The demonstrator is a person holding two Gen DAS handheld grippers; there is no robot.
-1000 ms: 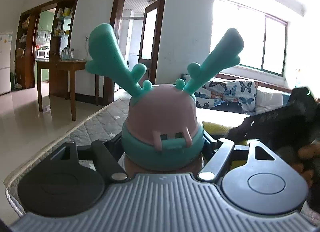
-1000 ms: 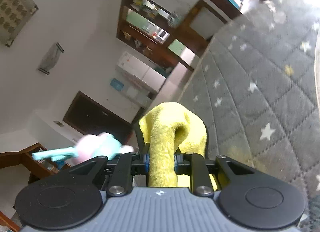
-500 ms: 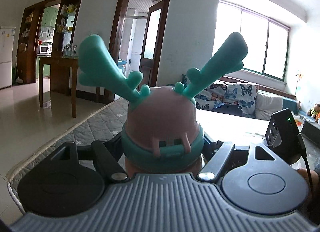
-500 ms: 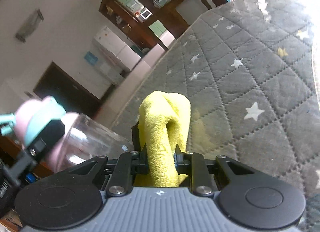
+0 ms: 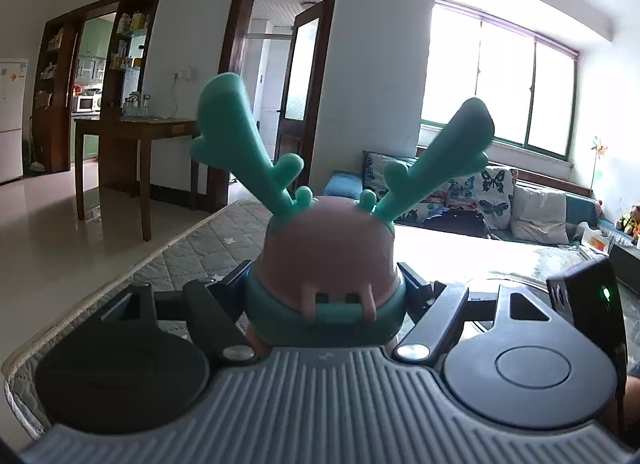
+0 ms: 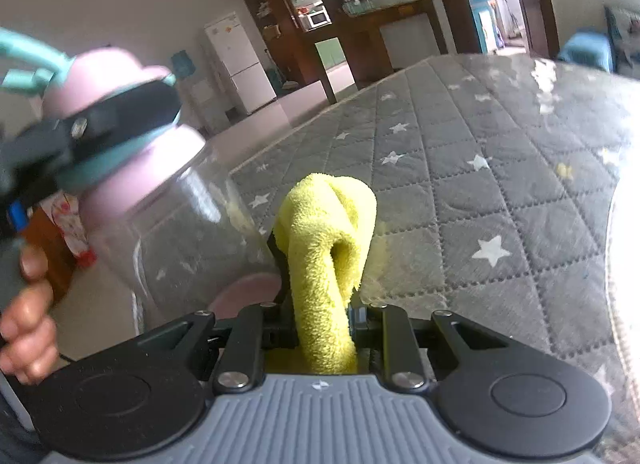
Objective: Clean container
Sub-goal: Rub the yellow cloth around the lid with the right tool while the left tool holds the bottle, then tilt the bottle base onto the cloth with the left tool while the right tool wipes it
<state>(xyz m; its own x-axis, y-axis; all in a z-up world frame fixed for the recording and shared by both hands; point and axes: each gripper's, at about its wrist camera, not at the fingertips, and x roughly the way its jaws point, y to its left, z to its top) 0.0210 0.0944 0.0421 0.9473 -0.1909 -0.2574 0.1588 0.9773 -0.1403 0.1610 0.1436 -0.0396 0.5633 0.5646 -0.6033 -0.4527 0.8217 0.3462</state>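
The container is a clear bottle [image 6: 188, 232] with a pink lid [image 5: 326, 252] and teal antlers [image 5: 236, 140]. My left gripper [image 5: 324, 284] is shut on the lid's teal collar and holds the bottle upright above the mattress. In the right wrist view the left gripper's fingers [image 6: 120, 116] clamp that collar. My right gripper [image 6: 322, 304] is shut on a folded yellow cloth [image 6: 328, 240]. The cloth sits right beside the bottle's clear wall, near its base; whether they touch I cannot tell.
A grey quilted mattress with white stars [image 6: 460, 184] lies under both grippers. A wooden table [image 5: 132, 136] and doorway stand beyond its far edge, a sofa with butterfly cushions [image 5: 492, 196] to the right. A black device with a green light [image 5: 592, 300] is at right.
The right gripper with the cloth has swung toward the bottle, which now fills the left of its view. The left gripper holds the bottle, lowered a little in its view.
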